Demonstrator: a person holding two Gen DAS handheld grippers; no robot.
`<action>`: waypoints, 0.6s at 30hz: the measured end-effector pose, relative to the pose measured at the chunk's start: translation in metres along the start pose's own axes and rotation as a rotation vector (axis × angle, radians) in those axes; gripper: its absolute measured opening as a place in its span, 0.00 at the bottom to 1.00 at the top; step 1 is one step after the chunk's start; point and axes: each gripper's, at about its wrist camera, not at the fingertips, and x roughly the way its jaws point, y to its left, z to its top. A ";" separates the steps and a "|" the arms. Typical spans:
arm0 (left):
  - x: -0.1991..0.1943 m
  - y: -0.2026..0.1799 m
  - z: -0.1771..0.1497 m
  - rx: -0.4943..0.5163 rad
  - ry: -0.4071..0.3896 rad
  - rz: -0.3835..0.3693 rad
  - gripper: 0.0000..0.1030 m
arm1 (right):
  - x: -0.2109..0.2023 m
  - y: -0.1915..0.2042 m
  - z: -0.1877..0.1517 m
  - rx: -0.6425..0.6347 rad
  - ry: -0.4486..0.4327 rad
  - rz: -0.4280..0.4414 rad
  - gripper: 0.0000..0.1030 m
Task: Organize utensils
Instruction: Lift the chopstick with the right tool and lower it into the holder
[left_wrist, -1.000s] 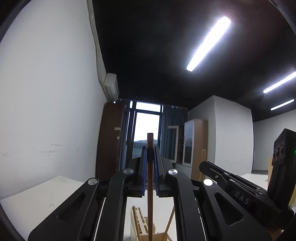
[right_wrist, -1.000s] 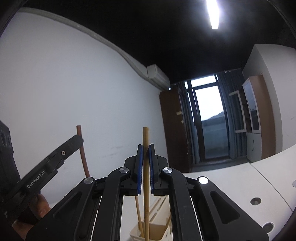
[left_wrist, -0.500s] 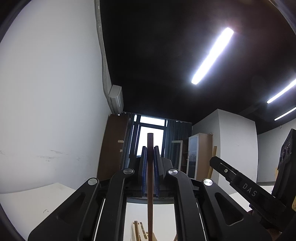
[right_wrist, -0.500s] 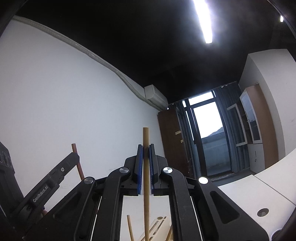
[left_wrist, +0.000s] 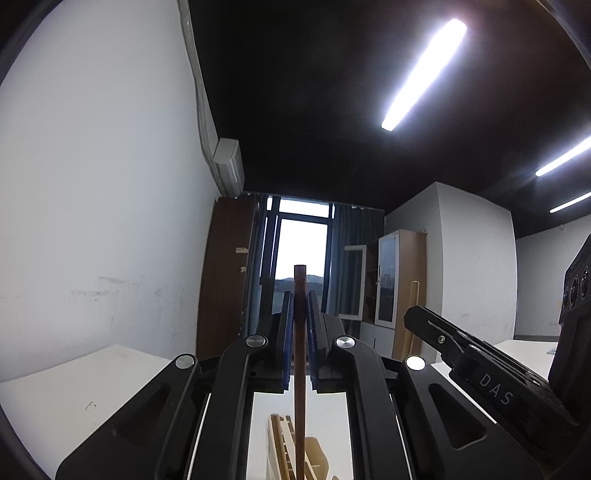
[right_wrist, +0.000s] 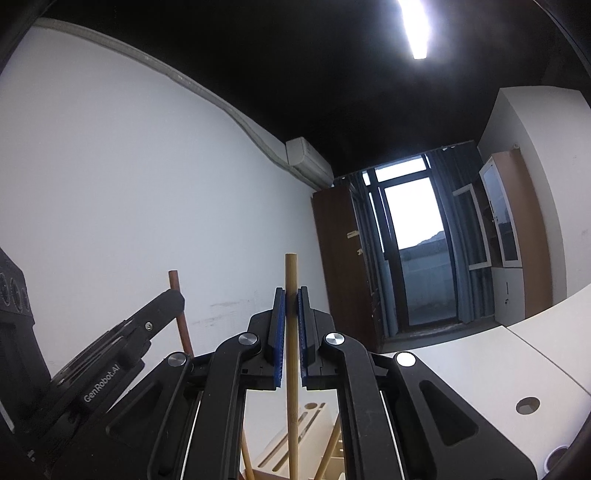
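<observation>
Each hand-held gripper is clamped on one upright stick: the left hand-held gripper (left_wrist: 300, 325) pinches a dark brown chopstick (left_wrist: 300, 369) between its blue pads, and the right hand-held gripper (right_wrist: 291, 321) pinches a pale bamboo chopstick (right_wrist: 291, 362) the same way, both jaws nearly closed around the thin shafts. Just below them stands a pale wooden utensil holder (right_wrist: 295, 454) with slots in its top (a few other sticks lean inside it), so the step in hand looks like carrying the pair over the holder for dropping in. The next move probably calls for lining each lower tip up with an opening, lowering straight, and only then easing the jaws apart; the lower ends are hidden, so I cannot tell whether either has entered yet. The holder sits on a white desk (right_wrist: 480, 373) with round cable holes. Around it is a white-walled room with a dark ceiling, strip lights, an air conditioner (left_wrist: 229, 166), a tall window (right_wrist: 417, 240) and wooden cabinets
</observation>
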 end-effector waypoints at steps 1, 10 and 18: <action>0.002 0.000 -0.002 0.002 0.014 0.000 0.06 | 0.001 -0.001 -0.001 -0.001 0.006 -0.001 0.07; 0.001 0.003 -0.015 0.041 0.083 -0.012 0.06 | 0.001 0.000 -0.012 -0.030 0.066 -0.011 0.07; 0.002 0.016 -0.022 0.030 0.146 -0.034 0.06 | 0.001 -0.003 -0.016 -0.038 0.122 -0.023 0.07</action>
